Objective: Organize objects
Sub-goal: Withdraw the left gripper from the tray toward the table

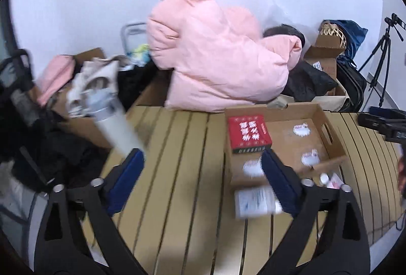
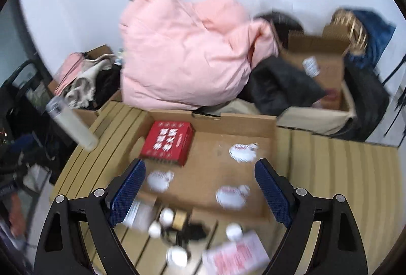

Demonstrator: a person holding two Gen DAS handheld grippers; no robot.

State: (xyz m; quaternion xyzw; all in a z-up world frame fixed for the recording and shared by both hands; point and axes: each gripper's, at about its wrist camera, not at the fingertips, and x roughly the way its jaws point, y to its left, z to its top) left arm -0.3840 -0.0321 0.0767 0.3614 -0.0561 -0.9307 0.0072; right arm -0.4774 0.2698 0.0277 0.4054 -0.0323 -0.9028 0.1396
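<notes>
Left-wrist view: the left gripper (image 1: 203,161) hangs over a slatted wooden table (image 1: 177,173), its blue-padded jaws spread wide with nothing between them. Beyond them sits a shallow cardboard tray (image 1: 327,128) with a red box (image 1: 248,134) lying flat in its far corner. Near the table's left edge a white bottle (image 1: 114,128) with a grey cap leans steeply; motion blur makes it hard to say whether it is resting against something or tipping over. A white packet (image 1: 253,201) lies on the table just in front of the tray.

From the right wrist, the right gripper (image 2: 200,173) is likewise parted and empty above the tray's (image 2: 228,117) open floor. On the bare slats below it lie the loose items not yet sorted: several small white-capped bottles (image 2: 166,215), a pink-printed packet (image 2: 236,257) and a dark tangle that could be a cord. A pink quilt (image 2: 182,52) is heaped behind the table among boxes of clothing.

Judging from this, the tilted bottle is the main hazard; left unsupported so near the edge, it could roll to the floor. The little bottles are another: round and crowded together, one nudged by a descending jaw could scatter its neighbours. Both frames are smeared, so a grab made at this pace risks missing.
</notes>
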